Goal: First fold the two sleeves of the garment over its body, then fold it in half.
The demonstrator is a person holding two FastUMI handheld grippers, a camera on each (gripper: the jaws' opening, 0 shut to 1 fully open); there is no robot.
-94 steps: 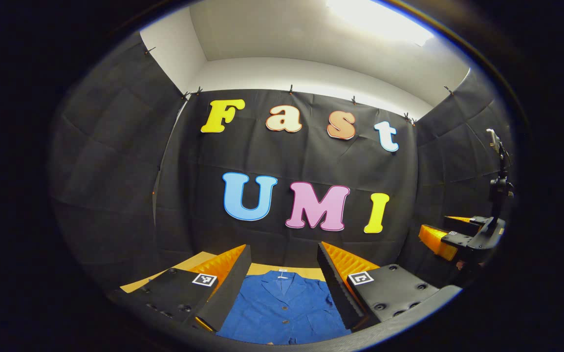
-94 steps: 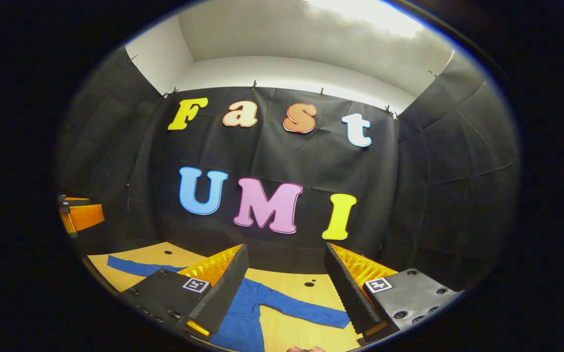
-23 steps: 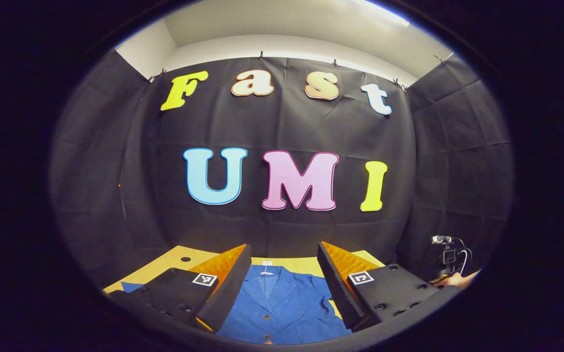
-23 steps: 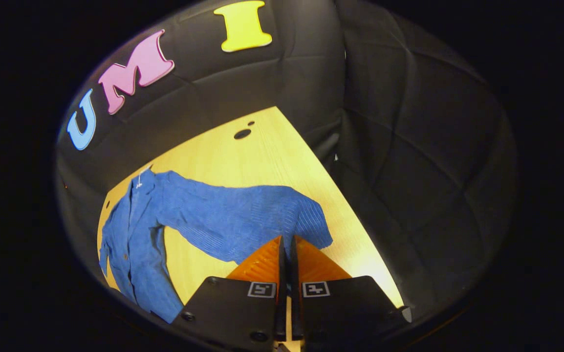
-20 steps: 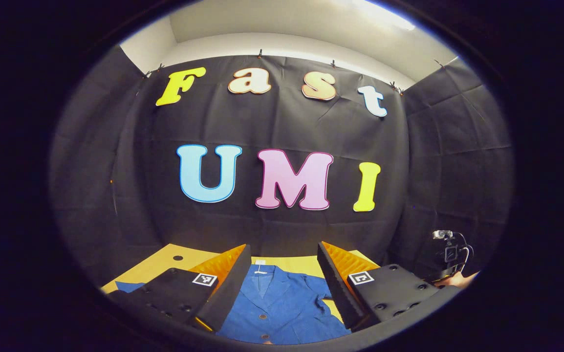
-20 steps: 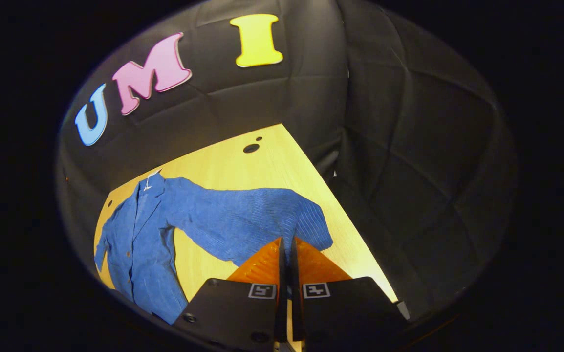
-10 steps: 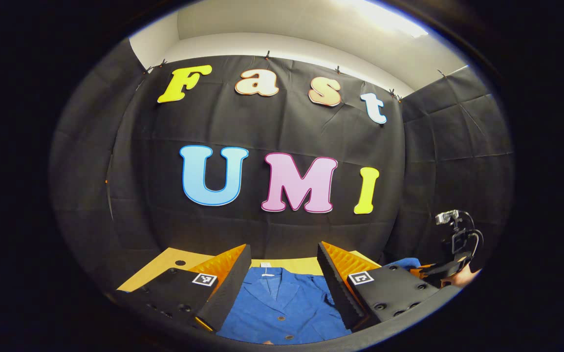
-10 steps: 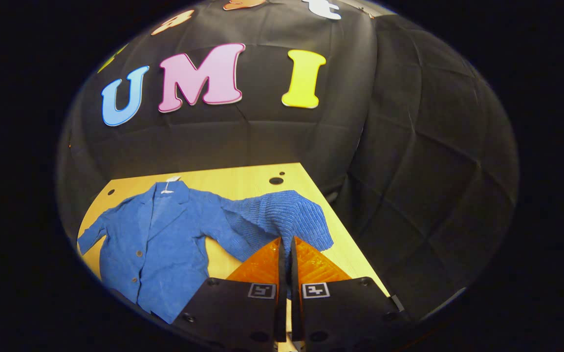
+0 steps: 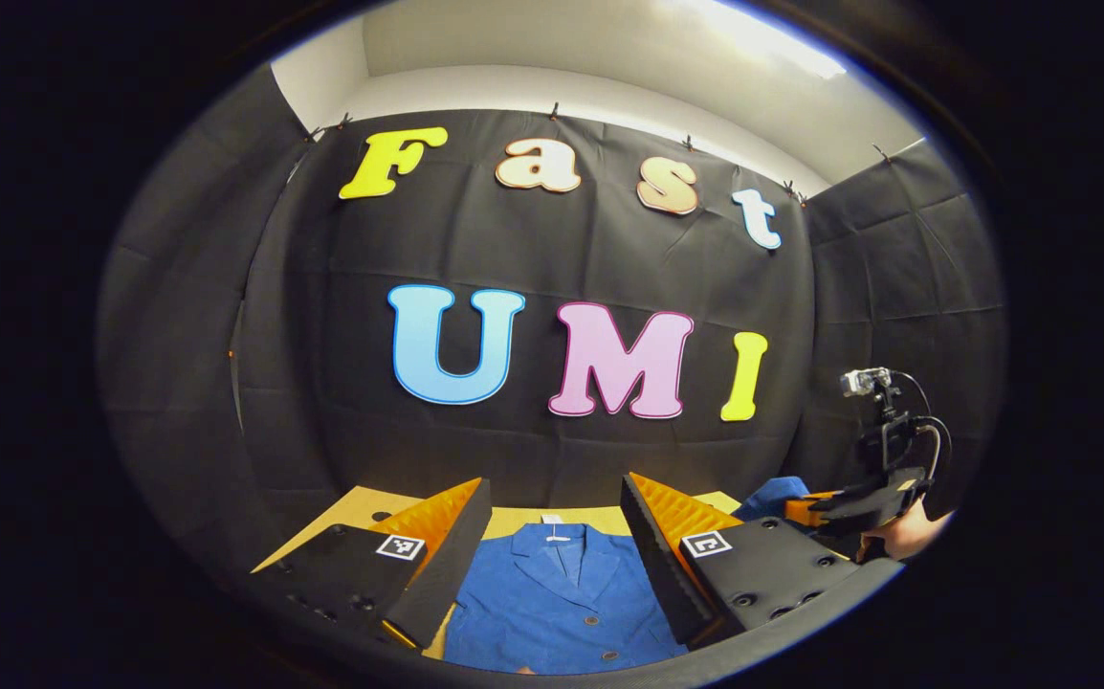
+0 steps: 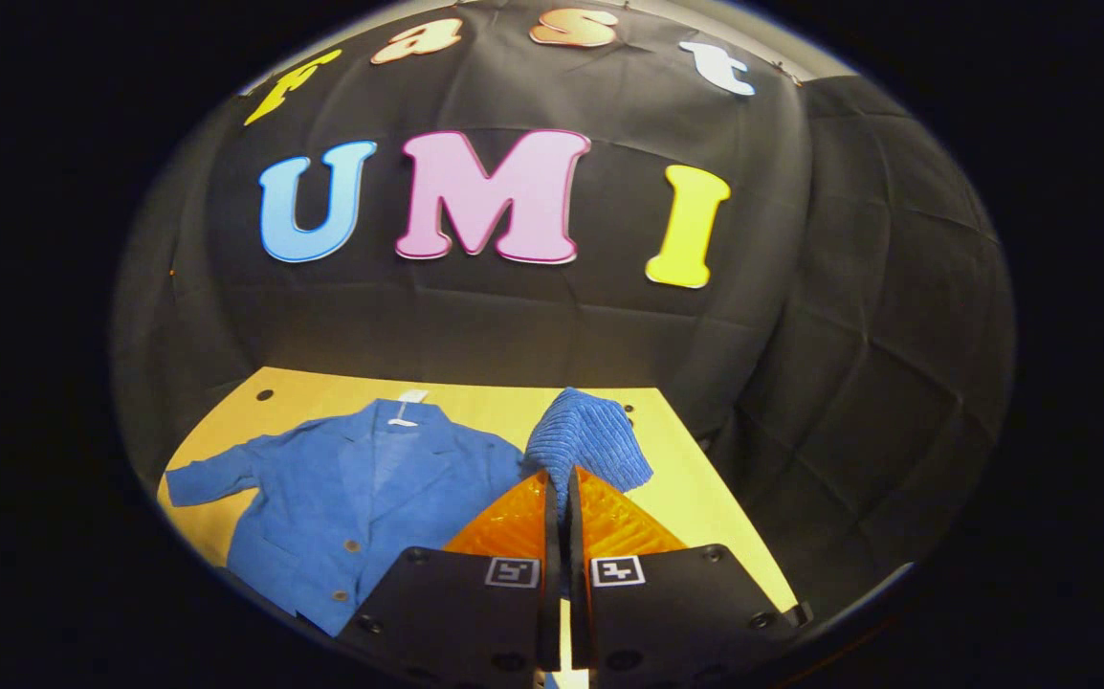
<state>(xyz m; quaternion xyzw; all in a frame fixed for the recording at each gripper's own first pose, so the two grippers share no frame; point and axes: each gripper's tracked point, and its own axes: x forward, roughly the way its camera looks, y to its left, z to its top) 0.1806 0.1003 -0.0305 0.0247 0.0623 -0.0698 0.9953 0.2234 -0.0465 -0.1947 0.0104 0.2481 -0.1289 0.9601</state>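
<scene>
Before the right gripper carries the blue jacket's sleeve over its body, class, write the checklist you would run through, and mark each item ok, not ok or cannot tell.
1. Right gripper shut on the sleeve: ok, the cuff is pinched between closed fingers.
2. Sleeve raised off the table: ok.
3. Jacket body lying flat, buttons up: ok.
4. Left gripper out of the fold's path: not ok, it hovers open over the collar.
5. Other sleeve folded: not ok, it lies stretched out.
6. Hem lying straight: cannot tell, it is hidden.
</scene>
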